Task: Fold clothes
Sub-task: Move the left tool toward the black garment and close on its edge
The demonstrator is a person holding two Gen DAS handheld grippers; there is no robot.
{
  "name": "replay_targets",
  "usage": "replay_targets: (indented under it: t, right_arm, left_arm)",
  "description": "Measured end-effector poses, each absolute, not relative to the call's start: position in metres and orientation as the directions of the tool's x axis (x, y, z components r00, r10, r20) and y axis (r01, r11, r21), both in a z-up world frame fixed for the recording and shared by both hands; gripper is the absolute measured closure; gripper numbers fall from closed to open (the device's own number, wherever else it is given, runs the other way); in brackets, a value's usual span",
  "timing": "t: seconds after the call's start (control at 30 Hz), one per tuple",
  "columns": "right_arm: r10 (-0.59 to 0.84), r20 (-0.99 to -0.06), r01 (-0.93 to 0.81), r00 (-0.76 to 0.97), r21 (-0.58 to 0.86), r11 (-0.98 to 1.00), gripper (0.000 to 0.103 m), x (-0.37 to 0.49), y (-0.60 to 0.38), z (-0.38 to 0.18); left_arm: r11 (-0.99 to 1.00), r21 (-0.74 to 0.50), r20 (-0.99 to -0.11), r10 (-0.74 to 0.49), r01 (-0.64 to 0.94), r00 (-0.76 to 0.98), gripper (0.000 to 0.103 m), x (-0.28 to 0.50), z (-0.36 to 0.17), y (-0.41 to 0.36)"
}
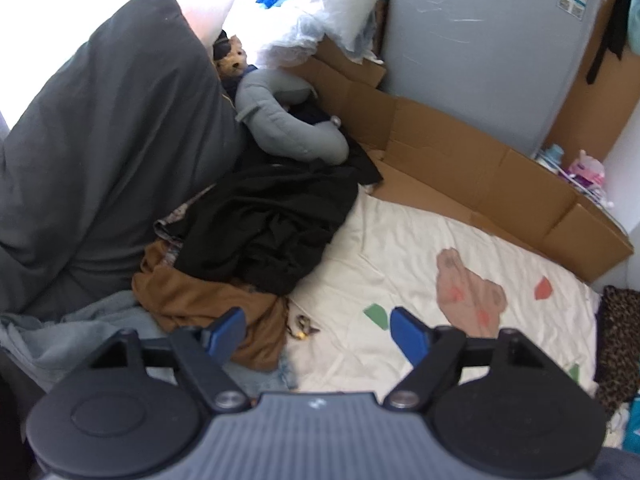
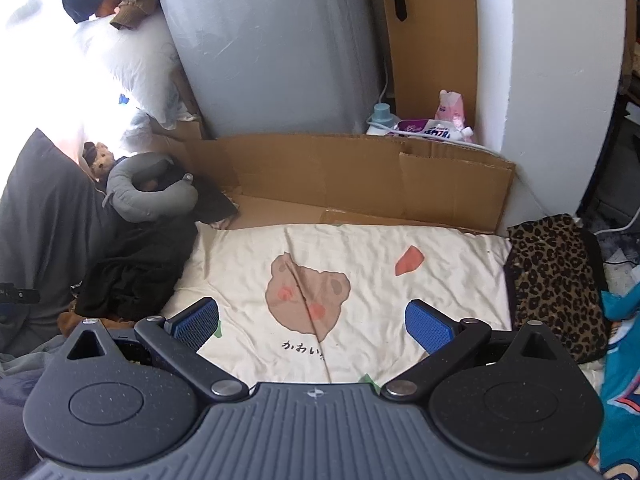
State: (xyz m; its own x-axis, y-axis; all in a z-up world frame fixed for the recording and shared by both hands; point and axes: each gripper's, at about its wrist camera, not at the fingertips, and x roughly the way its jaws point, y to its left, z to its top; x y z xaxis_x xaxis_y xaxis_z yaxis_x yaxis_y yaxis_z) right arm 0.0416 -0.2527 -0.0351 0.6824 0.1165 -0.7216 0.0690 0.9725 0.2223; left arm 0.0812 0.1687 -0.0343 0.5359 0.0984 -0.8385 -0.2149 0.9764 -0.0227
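Observation:
A pile of clothes lies at the left of the bed: a black garment (image 1: pixel 272 224) on top, a brown garment (image 1: pixel 208 300) under it, a light grey one (image 1: pixel 60 336) at the near left. My left gripper (image 1: pixel 318 330) is open and empty, hovering just above the brown garment's near edge. The black garment also shows in the right wrist view (image 2: pixel 136 264). My right gripper (image 2: pixel 312 320) is open and empty above the cream bed sheet (image 2: pixel 400 312) with a bear print (image 2: pixel 308 296).
A dark grey pillow (image 1: pixel 100 152), a grey neck pillow (image 1: pixel 288 120) and a small teddy (image 1: pixel 234 60) sit at the left. Flattened cardboard (image 2: pixel 360 176) lines the far bed edge before a grey appliance (image 2: pixel 272 48). A leopard-print cloth (image 2: pixel 556 280) and a teal garment (image 2: pixel 620 380) lie at the right.

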Motion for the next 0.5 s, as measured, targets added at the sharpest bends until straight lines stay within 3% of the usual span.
replay_targets:
  t: [0.5]
  right_arm:
    - [0.129, -0.707, 0.053, 0.695, 0.230, 0.972, 0.001, 0.080, -0.241, -0.099]
  left_arm:
    - [0.960, -0.040, -0.825, 0.125, -0.278, 0.551, 0.028, 0.119, -0.093, 0.237]
